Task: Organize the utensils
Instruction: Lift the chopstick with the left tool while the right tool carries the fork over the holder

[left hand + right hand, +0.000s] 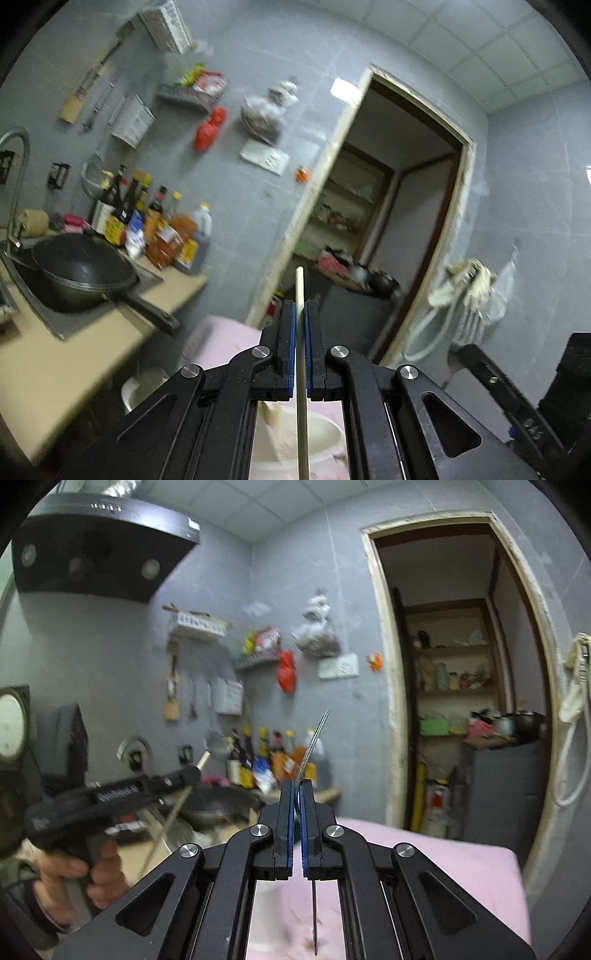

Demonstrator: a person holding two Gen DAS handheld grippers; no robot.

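My left gripper (300, 308) is shut on a pale wooden chopstick (299, 291), which runs up between the pads and sticks out past the fingertips, held in the air. My right gripper (297, 786) is shut on a thin metal utensil (314, 738), seen edge-on, its curved silver end rising above the fingertips and its dark handle hanging below. In the right wrist view the left gripper (192, 771) shows at the left in a hand, with the chopstick (166, 823) slanting through it. White utensil holders (229, 696) hang on the grey wall.
A black wok (85, 277) sits in the sink on the beige counter (55, 373), beside several sauce bottles (147, 229). A pink cloth-covered surface (443, 878) lies below my grippers. A doorway (461, 683) opens onto pantry shelves. A range hood (99, 550) hangs upper left.
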